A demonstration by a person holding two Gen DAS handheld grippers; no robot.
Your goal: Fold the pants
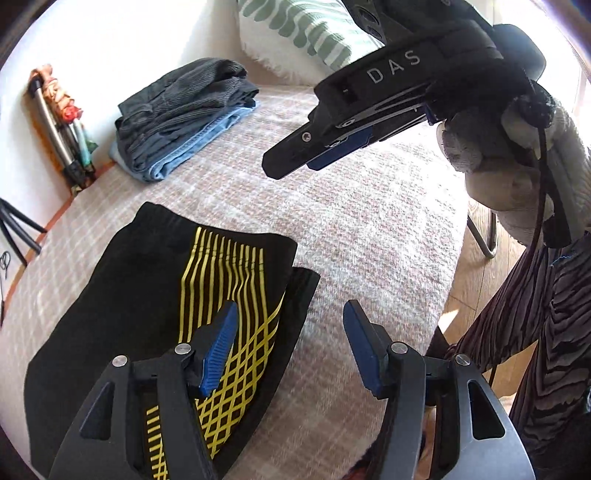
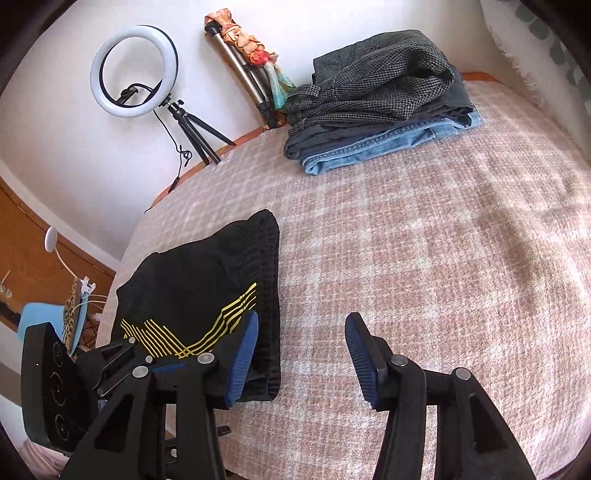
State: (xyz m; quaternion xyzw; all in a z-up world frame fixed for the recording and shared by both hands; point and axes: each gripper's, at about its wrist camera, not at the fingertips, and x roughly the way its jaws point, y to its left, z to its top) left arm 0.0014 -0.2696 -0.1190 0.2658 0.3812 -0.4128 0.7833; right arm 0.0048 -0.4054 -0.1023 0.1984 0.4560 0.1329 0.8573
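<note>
Black pants with yellow line print [image 1: 155, 295] lie folded flat on the pink checked blanket [image 1: 351, 229]; they also show in the right wrist view [image 2: 199, 288]. My left gripper [image 1: 291, 339] is open and empty, hovering over the pants' right edge. My right gripper [image 2: 299, 350] is open and empty above the blanket beside the pants' waistband side. The right gripper also shows in the left wrist view [image 1: 295, 162], raised above the blanket, its jaws seen side-on.
A stack of folded trousers and jeans [image 2: 380, 103] sits at the back of the bed. A ring light on a tripod [image 2: 136, 70] and a folded tripod [image 2: 243, 66] stand against the wall. A leaf-print pillow [image 1: 306, 33] lies behind.
</note>
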